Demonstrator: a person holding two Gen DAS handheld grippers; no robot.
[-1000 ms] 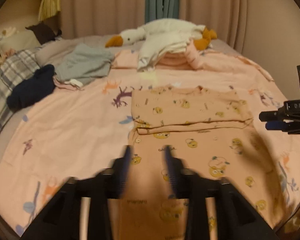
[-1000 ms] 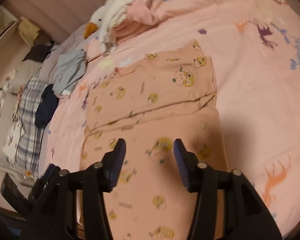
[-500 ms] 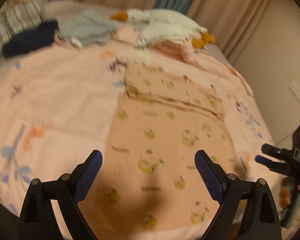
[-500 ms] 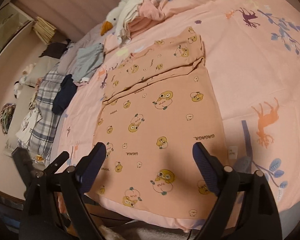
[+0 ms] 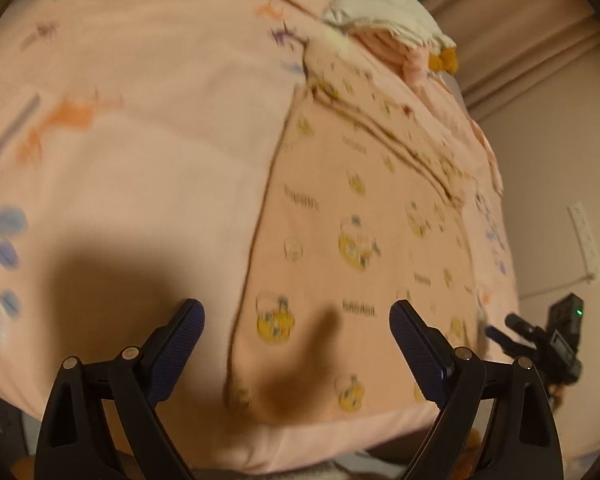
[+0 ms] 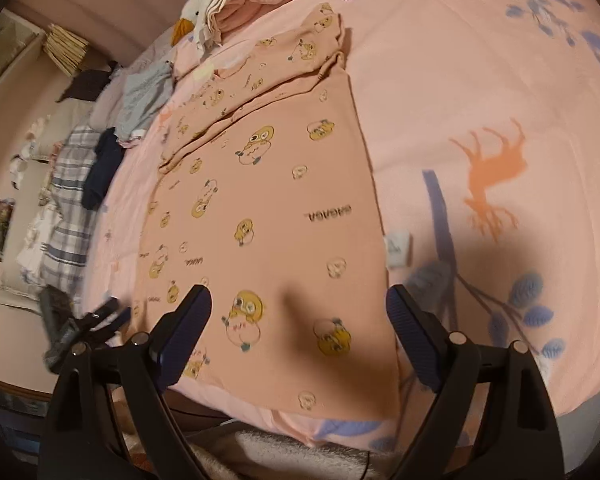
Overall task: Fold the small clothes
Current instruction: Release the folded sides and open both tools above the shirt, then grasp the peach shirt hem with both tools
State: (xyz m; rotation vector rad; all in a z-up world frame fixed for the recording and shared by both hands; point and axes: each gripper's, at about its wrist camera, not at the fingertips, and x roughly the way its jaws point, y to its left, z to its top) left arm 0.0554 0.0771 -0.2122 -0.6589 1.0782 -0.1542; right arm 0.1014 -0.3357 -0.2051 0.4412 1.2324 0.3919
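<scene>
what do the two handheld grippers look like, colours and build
Both match: the left gripper and right gripper have black plastic frames with triangular cut-outs and silver screw heads. The jaws carry dark blue, finely textured pads. From the left wrist view, the right gripper's body shows a small green light.

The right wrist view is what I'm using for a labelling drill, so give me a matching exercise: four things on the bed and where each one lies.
Things:
1. peach duck-print garment
2. navy garment
3. goose plush toy
4. small white tag

Places:
A. on the plaid cloth at the left
B. far end of the bed, top of the view
C. spread flat in the middle, far part folded over
D. on the sheet just right of the peach garment's edge

Pairs: 1-C, 2-A, 3-B, 4-D
</scene>
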